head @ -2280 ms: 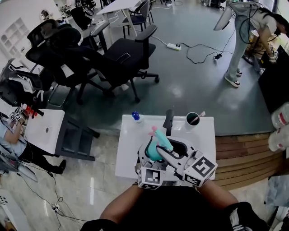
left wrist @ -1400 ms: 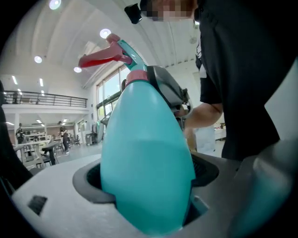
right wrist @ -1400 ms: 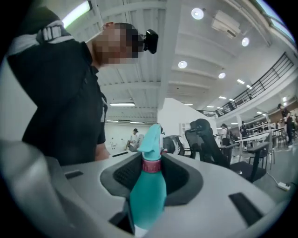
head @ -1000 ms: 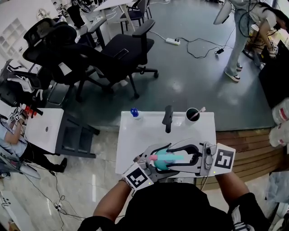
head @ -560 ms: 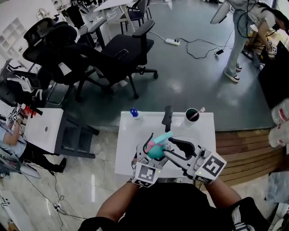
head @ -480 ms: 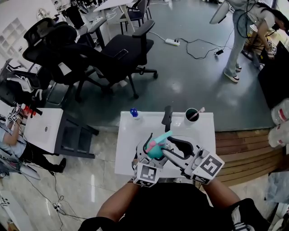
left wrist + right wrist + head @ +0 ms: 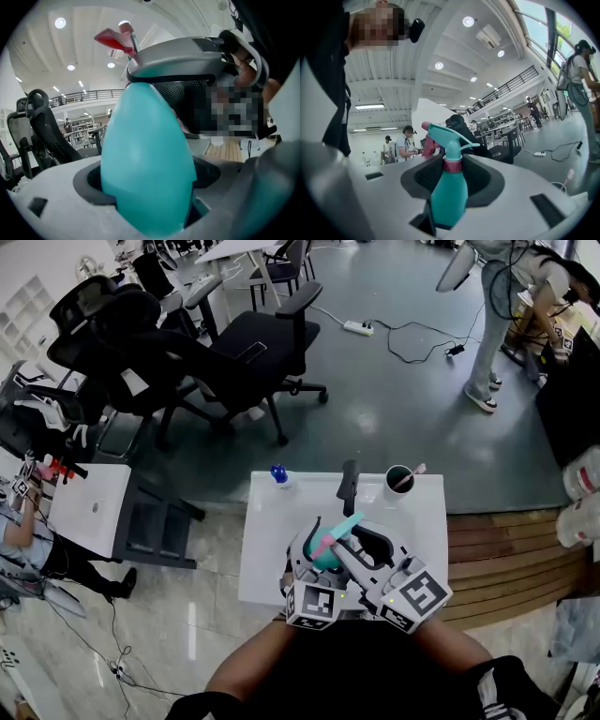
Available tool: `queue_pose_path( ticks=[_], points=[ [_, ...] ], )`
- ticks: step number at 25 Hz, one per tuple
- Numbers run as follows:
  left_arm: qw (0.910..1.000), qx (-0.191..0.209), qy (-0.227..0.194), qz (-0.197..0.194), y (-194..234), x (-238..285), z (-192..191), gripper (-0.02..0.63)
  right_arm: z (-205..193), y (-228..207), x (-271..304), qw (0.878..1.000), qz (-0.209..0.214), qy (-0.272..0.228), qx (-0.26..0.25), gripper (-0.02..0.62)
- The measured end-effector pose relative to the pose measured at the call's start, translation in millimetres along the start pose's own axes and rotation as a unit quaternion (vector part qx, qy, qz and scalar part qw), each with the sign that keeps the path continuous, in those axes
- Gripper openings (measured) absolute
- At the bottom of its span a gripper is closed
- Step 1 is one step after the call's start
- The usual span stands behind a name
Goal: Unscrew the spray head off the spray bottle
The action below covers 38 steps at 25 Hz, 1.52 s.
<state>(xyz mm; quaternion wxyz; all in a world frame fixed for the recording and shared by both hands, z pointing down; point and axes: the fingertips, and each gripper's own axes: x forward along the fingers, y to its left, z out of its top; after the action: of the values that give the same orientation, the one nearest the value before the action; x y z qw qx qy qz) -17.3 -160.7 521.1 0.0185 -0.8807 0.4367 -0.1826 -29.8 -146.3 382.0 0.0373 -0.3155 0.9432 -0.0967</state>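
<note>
Spray bottle [image 7: 325, 552]: teal, held up over the near half of the white table [image 7: 272, 559], clear of its top, tilted with the head end up and away.
Left gripper [image 7: 315, 553]: jaws clamped on the bottle's round teal body, which fills the gap between them in the left gripper view.
Right gripper [image 7: 352, 542]: jaws just closing, now set on either side of the neck and pressed on the pink collar [image 7: 452, 165] of the spray head [image 7: 446, 136].
Spray head: teal with a pink trigger [image 7: 114, 39], seated on the neck, not off yet.
Grippers together: side by side at the table's near edge, marker cubes toward the person, both on the one bottle.
Far edge of table: a small blue-capped bottle [image 7: 279, 476] at the left, a black upright object [image 7: 349, 486] in the middle, a dark cup [image 7: 399, 486] with a stick in it at the right, all well apart from the spray bottle.
Beyond the table: black office chairs [image 7: 253, 352] on a grey floor.
</note>
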Motion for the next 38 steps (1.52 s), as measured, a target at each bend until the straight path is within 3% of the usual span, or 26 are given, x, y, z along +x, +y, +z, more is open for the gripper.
queue_pose_path(
  ticks=[8, 11, 13, 16, 18, 22, 24, 26, 28, 33, 38],
  points=[
    [0.9995, 0.001, -0.007, -0.031, -3.7, -2.5, 11.1, 0.469, 3.2, 1.9, -1.0, 0.999, 0.04, 0.012, -0.014, 0.133],
    [0.9961, -0.01, -0.034, -0.081, -12.8, -4.9, 24.9, 0.469, 7.7, 6.2, -2.5, 0.997, 0.078, 0.005, -0.022, 0.133],
    [0.9887, 0.003, -0.069, -0.133, -21.3, -10.0, 40.3, 0.469, 12.5, 16.3, -6.6, 0.992, 0.125, 0.006, -0.02, 0.133],
    [0.9686, 0.045, -0.106, -0.221, -39.4, -25.9, 51.2, 0.469, 16.0, 35.0, -21.9, 0.975, 0.22, 0.017, -0.042, 0.133],
    [0.9516, 0.048, -0.112, -0.282, -54.3, -40.3, 57.0, 0.469, 16.7, 46.2, -34.5, 0.957, 0.282, 0.028, -0.061, 0.133],
    [0.9077, 0.05, -0.118, -0.4, -81.2, -70.2, 67.9, 0.468, 20.4, 66.0, -54.9, 0.919, 0.385, 0.05, -0.076, 0.132],
    [0.8882, 0.052, -0.122, -0.44, -89.9, -80.6, 72.4, 0.468, 22.9, 72.1, -61.3, 0.903, 0.421, 0.054, -0.074, 0.132],
    [0.8772, 0.056, -0.141, -0.456, -93.3, -84.3, 82.0, 0.468, 24.6, 73.4, -63.7, 0.894, 0.439, 0.055, -0.065, 0.133],
    [0.8825, 0.044, -0.153, -0.443, -90.0, -79.7, 86.8, 0.468, 28.1, 70.0, -59.8, 0.899, 0.434, 0.042, -0.053, 0.137],
    [0.9379, -0.01, -0.133, -0.32, -58.6, -49.2, 77.9, 0.468, 34.3, 45.8, -44.4, 0.938, 0.344, 0.001, -0.029, 0.181],
    [0.981, 0.013, -0.074, -0.179, -19.4, -19.5, 46.4, 0.468, 19.2, 6.1, -33.9, 0.973, 0.23, 0.007, -0.02, 0.175]
  ],
)
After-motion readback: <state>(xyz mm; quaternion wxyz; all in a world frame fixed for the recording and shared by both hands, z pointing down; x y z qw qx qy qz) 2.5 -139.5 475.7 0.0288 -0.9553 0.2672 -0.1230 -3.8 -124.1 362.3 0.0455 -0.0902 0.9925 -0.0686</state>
